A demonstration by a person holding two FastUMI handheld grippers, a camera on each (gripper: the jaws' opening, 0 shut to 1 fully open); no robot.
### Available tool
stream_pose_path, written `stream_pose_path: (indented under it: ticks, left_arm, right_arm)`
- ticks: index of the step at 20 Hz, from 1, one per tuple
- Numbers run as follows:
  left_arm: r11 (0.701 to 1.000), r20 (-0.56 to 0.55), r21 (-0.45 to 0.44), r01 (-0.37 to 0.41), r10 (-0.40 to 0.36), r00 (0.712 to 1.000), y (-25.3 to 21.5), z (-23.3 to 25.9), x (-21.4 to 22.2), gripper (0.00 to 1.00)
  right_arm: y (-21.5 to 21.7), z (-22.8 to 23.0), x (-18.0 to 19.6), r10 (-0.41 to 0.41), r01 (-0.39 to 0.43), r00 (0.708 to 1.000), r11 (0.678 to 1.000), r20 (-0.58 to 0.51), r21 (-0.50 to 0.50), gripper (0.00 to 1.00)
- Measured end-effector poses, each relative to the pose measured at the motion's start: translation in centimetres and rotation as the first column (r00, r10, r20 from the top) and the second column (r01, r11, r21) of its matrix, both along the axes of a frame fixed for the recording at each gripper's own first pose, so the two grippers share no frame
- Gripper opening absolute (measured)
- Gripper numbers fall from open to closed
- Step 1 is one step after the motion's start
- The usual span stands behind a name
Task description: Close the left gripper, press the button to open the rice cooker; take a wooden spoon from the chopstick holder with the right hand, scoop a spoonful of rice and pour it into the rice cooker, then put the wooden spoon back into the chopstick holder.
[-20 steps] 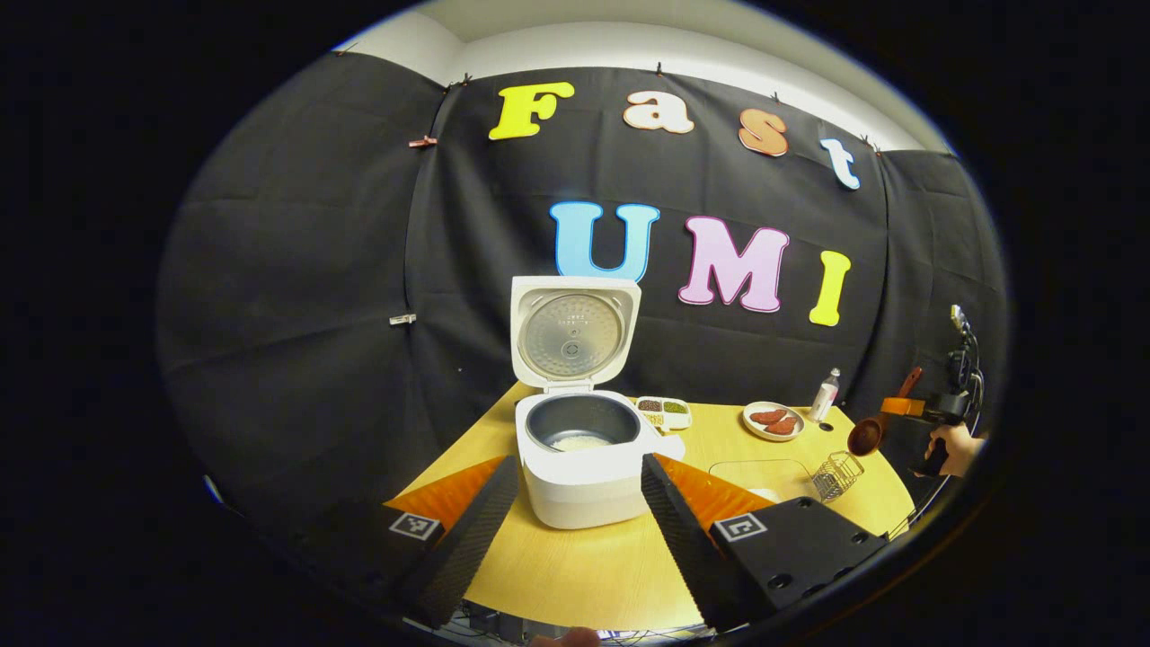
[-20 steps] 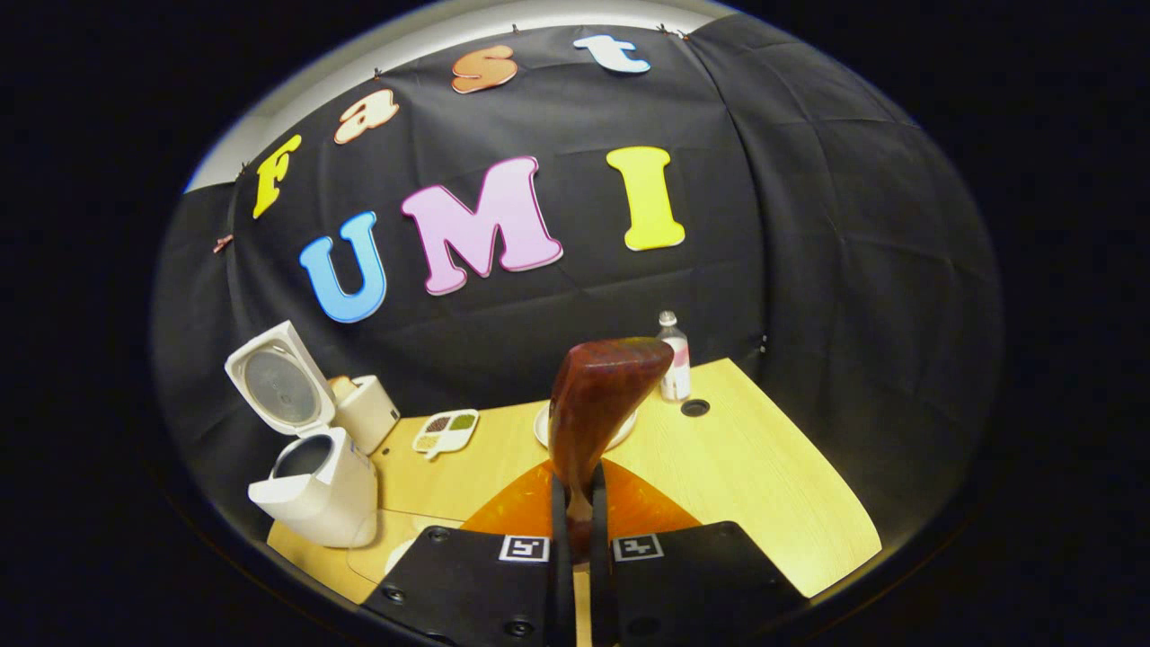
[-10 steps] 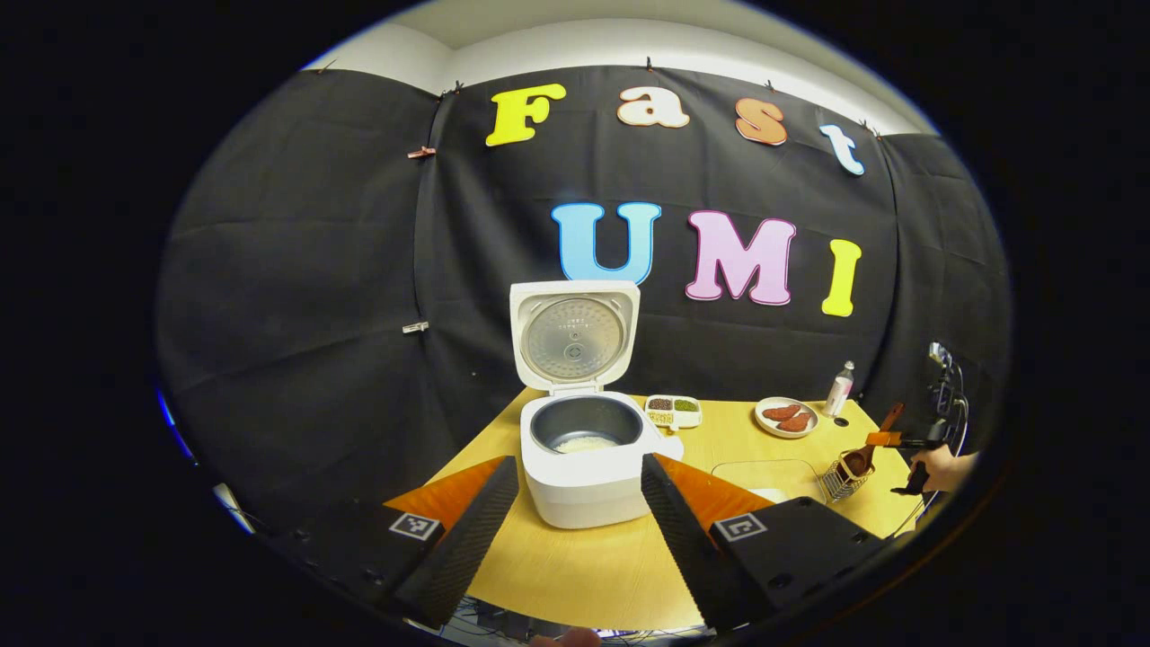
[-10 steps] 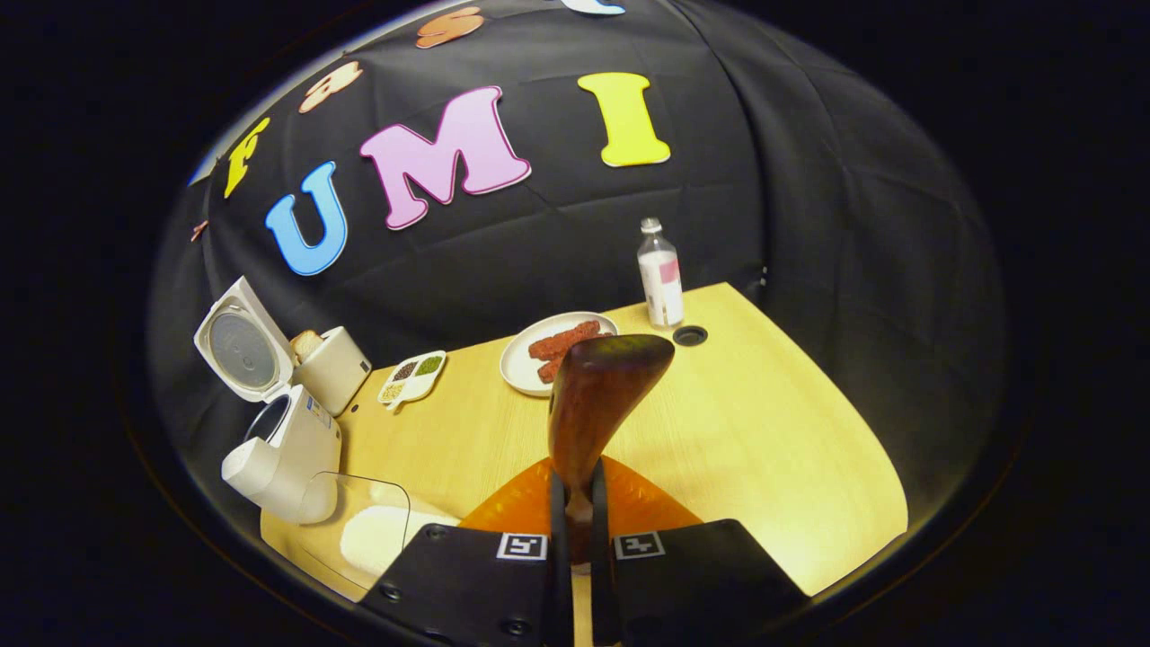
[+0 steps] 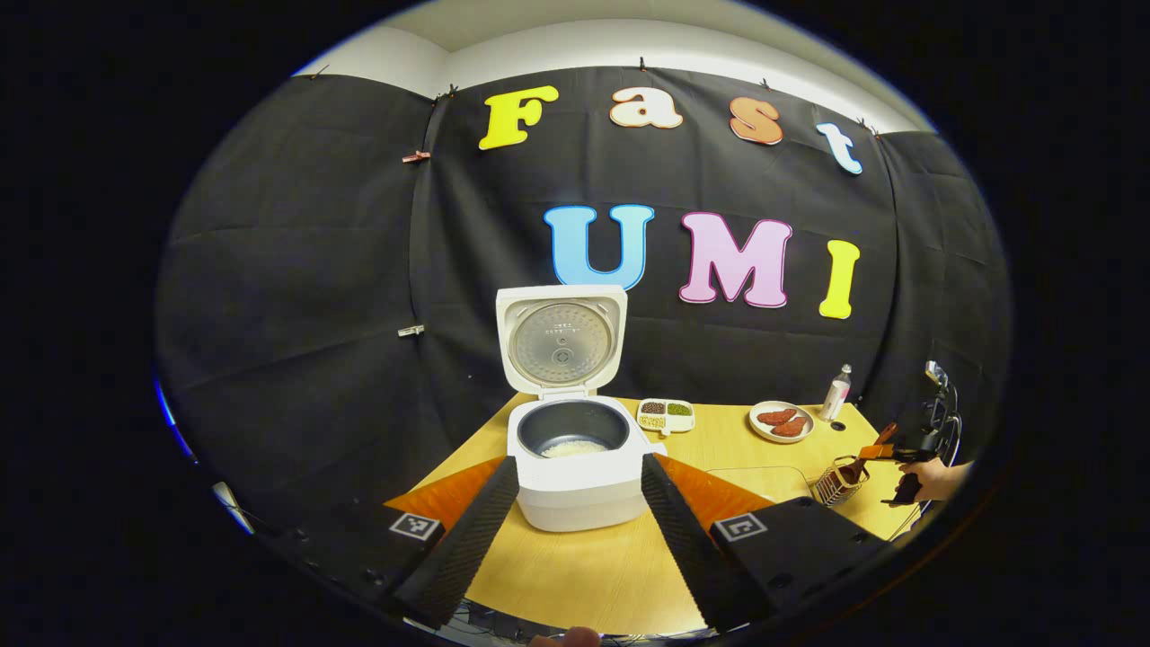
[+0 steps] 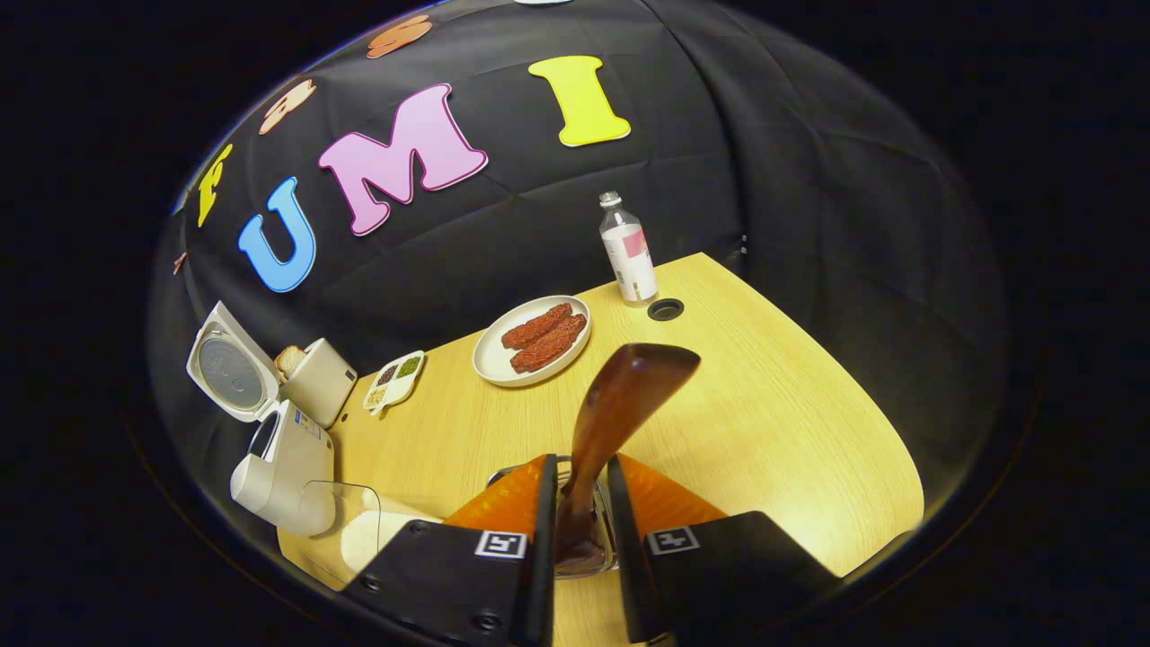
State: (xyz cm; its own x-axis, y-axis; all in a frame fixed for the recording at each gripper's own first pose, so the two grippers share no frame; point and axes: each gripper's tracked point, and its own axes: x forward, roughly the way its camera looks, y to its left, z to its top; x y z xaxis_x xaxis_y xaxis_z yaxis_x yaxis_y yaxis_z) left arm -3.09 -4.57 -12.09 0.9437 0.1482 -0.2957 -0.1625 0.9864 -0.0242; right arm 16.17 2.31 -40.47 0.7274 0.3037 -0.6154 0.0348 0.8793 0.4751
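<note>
Where the wooden spoon (image 6: pixel 620 413) runs down between the right gripper (image 6: pixel 579 539)'s fingers at the bottom centre of the right gripper view, its lower end is lost against the wire of the chopstick holder (image 6: pixel 588 562), of which little more than a rim peeks out behind the fingers. The jaws stand a little apart with the spoon's handle leaning between them, and whether both fingers press on it cannot be made out. The spoon is dark reddish-brown and glossy, its broad end tilted toward the upper right. At the lower left of that view a clear container of rice (image 6: pixel 359 539) is cut off by the gripper body. In the left gripper view the left gripper (image 5: pixel 575 530) hangs with jaws wide, framing the white rice cooker (image 5: pixel 575 467) at centre, lid upright, a little white rice in its dark pot. Far at the right edge, the holder (image 5: pixel 837 483), spoon (image 5: pixel 864 463) and a hand (image 5: pixel 934 476) appear small and hard to read.
</note>
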Motion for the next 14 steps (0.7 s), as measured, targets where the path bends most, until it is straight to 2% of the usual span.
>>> stream_pose_path:
  ticks: [1, 2, 3, 4, 7, 8, 11, 14]
  left_arm:
    - [1.0, 0.006, -0.001, 0.006, -0.006, 1.0, -0.2, 0.2, 0.1, 0.95]
    - [1.0, 0.011, -0.001, 0.012, -0.012, 1.0, -0.4, 0.4, 0.2, 0.95]
    - [1.0, 0.016, 0.001, 0.019, -0.019, 1.0, -0.4, 0.5, 0.3, 0.95]
    - [1.0, 0.022, 0.002, 0.027, -0.027, 0.999, -0.4, 0.8, 0.4, 0.95]
    - [0.998, 0.047, -0.004, 0.055, -0.055, 0.997, -0.4, 1.8, 1.1, 0.95]
    - [0.998, 0.057, -0.007, 0.066, -0.065, 0.996, -0.4, 2.2, 1.4, 0.95]
    - [0.995, 0.095, -0.005, 0.102, -0.102, 0.99, -0.3, 3.5, 2.2, 0.95]
    - [0.989, 0.126, 0.007, 0.145, -0.145, 0.981, -0.2, 4.8, 2.9, 0.95]
  right_arm:
    - [-0.5, -0.1, -0.3, -0.002, 0.001, 1.0, 1.0, -0.007, -0.016, 0.41]
    - [-0.8, 0.1, -0.7, -0.001, 0.001, 1.0, 1.0, -0.01, -0.023, 0.43]
    - [-0.9, 0.5, -1.1, -0.002, 0.002, 1.0, 1.0, -0.008, -0.024, 0.51]
    - [-1.2, 1.0, -1.4, -0.005, 0.005, 1.0, 1.0, -0.004, -0.029, 0.75]
    - [-1.7, 3.0, -2.7, -0.015, 0.016, 1.0, 1.0, 0.028, -0.023, 0.9]
    - [-1.7, 3.9, -3.4, -0.016, 0.017, 0.999, 1.0, 0.032, -0.018, 0.99]
    - [-2.0, 7.6, -4.8, -0.044, 0.044, 0.995, 0.999, 0.085, 0.003, 0.99]
    - [-2.6, 11.1, -6.7, -0.03, 0.038, 0.986, 0.998, 0.164, -0.049, 0.98]
